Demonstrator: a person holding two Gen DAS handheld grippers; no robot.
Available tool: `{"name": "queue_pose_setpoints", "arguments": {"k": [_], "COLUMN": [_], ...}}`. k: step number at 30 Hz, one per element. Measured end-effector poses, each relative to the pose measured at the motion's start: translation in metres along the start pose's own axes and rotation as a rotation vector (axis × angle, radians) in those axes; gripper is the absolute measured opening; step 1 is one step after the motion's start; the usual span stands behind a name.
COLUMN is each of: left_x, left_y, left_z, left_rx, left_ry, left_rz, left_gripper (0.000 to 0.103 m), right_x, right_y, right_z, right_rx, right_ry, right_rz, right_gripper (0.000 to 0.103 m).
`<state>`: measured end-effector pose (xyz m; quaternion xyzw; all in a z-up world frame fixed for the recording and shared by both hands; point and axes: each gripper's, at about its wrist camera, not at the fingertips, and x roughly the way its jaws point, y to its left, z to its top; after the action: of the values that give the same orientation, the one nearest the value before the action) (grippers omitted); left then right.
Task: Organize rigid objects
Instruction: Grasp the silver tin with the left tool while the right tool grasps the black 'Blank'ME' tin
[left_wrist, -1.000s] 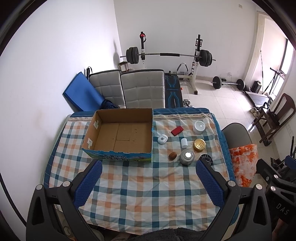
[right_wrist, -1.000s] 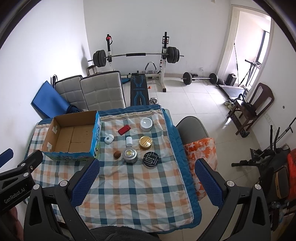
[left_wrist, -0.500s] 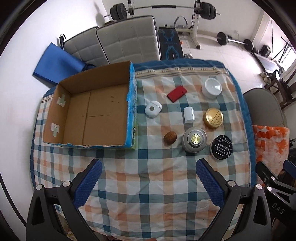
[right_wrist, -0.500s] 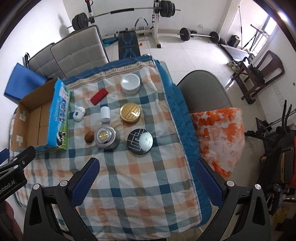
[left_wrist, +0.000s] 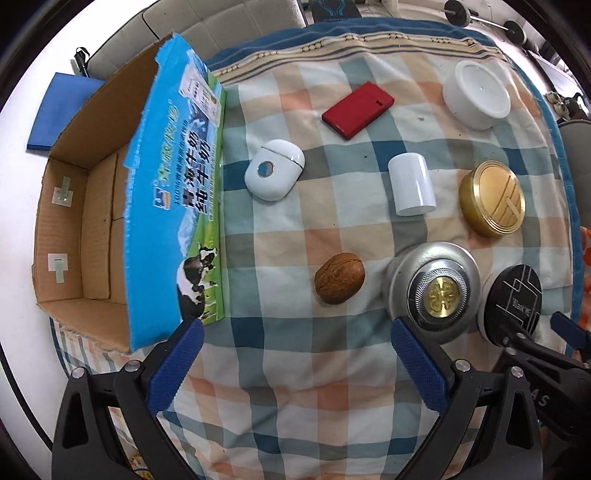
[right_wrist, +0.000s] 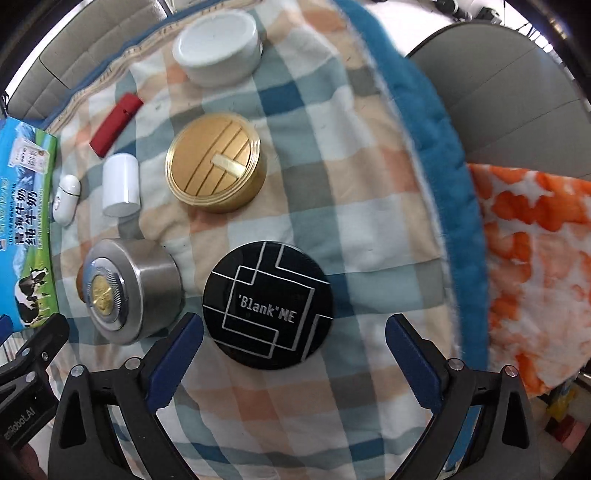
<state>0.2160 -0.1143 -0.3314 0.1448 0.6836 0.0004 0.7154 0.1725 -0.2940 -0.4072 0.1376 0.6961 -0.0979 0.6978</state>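
Observation:
Several rigid items lie on the checked cloth: a brown walnut (left_wrist: 340, 283), a silver tin (left_wrist: 436, 291), a black round tin (right_wrist: 267, 304), a gold tin (right_wrist: 216, 162), a white cylinder (left_wrist: 411, 184), a white earbud case (left_wrist: 274, 169), a red flat case (left_wrist: 357, 109) and a white round jar (left_wrist: 478, 94). An open cardboard box (left_wrist: 74, 206) stands at the left. My left gripper (left_wrist: 295, 363) is open, just short of the walnut. My right gripper (right_wrist: 293, 360) is open, its fingers flanking the near edge of the black tin.
The checked cloth (left_wrist: 295, 387) covers a table with a blue edge (right_wrist: 454, 192). A grey chair (right_wrist: 517, 92) and an orange-and-white cloth (right_wrist: 535, 258) are beyond the right edge. A blue mat (left_wrist: 59, 107) lies on the floor past the box.
Both grippers have come down and forward toward the table; the objects now loom much larger. The left closed in on the walnut, the right on the black tin. Both stay open.

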Motion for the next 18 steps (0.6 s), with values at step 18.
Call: {"name": "queue_pose_setpoints", "arguments": {"k": [18], "left_x": [-0.001], "left_y": [-0.016], "left_z": [0.014], "left_rx": [0.017], "left_ry": [0.021], "left_rz": [-0.127], "left_gripper": [0.103], "right_x": [0.024], "right_y": [-0.047], "right_z": [0.011], "right_rx": [0.031], "right_ry": [0.058], "right_rz": [-0.019], "right_gripper": [0.077]}}
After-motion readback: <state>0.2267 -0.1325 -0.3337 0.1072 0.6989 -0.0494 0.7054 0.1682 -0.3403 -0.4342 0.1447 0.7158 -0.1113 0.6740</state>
